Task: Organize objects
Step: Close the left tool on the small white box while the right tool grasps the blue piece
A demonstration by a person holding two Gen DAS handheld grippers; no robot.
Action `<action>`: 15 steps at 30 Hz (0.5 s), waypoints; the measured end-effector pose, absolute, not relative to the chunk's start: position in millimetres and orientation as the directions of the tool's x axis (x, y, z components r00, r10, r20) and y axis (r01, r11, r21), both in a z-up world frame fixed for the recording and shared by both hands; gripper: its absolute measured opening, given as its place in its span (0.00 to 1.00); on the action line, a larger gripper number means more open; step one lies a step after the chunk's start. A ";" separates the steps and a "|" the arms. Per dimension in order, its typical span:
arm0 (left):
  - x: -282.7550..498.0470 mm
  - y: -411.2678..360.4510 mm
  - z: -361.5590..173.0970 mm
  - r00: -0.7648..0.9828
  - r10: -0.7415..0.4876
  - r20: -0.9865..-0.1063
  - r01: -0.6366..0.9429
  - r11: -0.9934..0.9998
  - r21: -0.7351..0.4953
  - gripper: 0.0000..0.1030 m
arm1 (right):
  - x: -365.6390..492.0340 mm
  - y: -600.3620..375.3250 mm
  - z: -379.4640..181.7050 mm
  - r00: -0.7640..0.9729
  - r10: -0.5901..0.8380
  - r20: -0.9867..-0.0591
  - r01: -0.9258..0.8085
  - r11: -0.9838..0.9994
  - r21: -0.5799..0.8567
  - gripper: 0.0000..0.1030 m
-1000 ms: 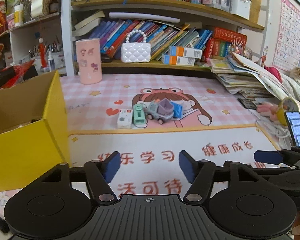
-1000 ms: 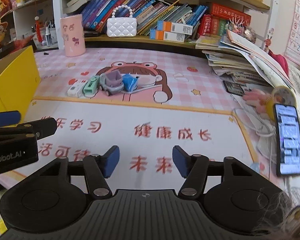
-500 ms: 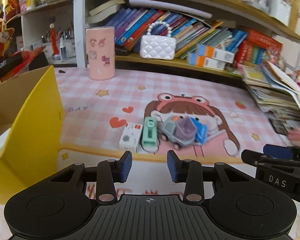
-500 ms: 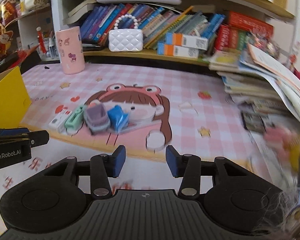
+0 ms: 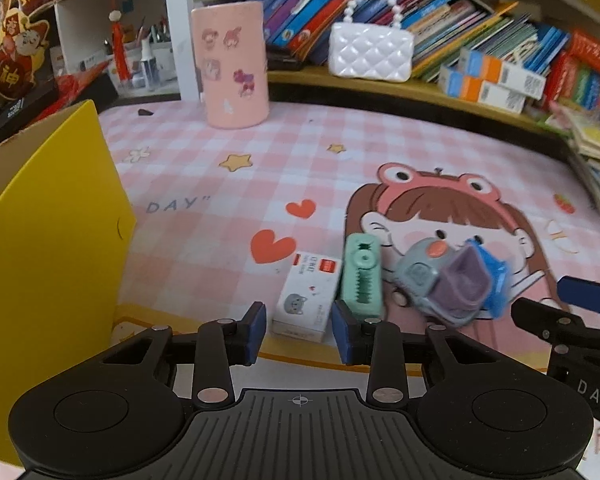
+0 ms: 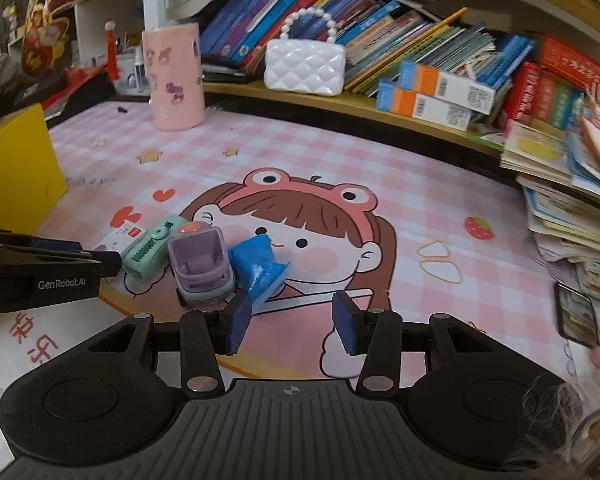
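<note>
A row of small things lies on the pink cartoon mat point(image 5: 300, 168): a white box point(image 5: 306, 298), a mint green stapler-like item point(image 5: 362, 276), a grey and purple toy truck point(image 5: 440, 280) and a blue packet point(image 5: 490, 280). My left gripper point(image 5: 299, 330) is open, just short of the white box and the green item. My right gripper point(image 6: 292, 316) is open, its left finger close to the blue packet point(image 6: 258, 266), beside the truck point(image 6: 200, 266). The green item point(image 6: 150, 252) and white box point(image 6: 118, 236) lie further left.
An open yellow cardboard box point(image 5: 48, 232) stands at the left. A pink cylindrical holder point(image 5: 232, 64) stands at the back of the mat. A white quilted purse point(image 5: 370, 54) and books fill the shelf behind. Stacked books point(image 6: 568, 184) and a phone point(image 6: 576, 314) lie at the right.
Both grippers have moved forward toward the row of small things, which now lies just ahead of the fingertips. Both narrowed half a second ago, then widened somewhat.
</note>
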State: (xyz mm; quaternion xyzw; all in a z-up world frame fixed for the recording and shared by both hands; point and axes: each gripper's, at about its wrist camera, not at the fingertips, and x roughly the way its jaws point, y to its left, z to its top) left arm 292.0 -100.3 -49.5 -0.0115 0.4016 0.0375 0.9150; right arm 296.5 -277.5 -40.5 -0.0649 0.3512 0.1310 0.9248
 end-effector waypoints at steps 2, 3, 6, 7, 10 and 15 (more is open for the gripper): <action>295.2 -100.4 -51.8 0.669 0.061 -0.741 -0.078 0.997 0.010 0.33 | 304.7 -275.3 -44.5 0.710 0.194 -0.677 -0.291 0.956 -0.031 0.41; 296.7 -100.9 -53.0 0.667 0.061 -0.742 -0.078 0.997 0.012 0.33 | 309.0 -274.8 -46.1 0.703 0.201 -0.682 -0.297 0.954 -0.026 0.41; 300.8 -101.4 -55.6 0.669 0.059 -0.741 -0.080 0.997 0.007 0.33 | 319.7 -270.4 -49.5 0.691 0.228 -0.686 -0.333 0.943 -0.022 0.42; 302.3 -101.4 -55.7 0.672 0.057 -0.738 -0.079 0.997 0.005 0.33 | 322.3 -268.5 -50.5 0.690 0.234 -0.685 -0.344 0.939 -0.027 0.42; 309.0 -102.7 -56.4 0.675 0.058 -0.736 -0.076 0.997 0.008 0.33 | 332.1 -262.3 -52.3 0.693 0.240 -0.680 -0.365 0.930 -0.045 0.42; 314.3 -104.4 -57.0 0.677 0.063 -0.734 -0.068 0.997 0.024 0.28 | 345.4 -256.9 -52.8 0.687 0.242 -0.685 -0.369 0.928 -0.042 0.42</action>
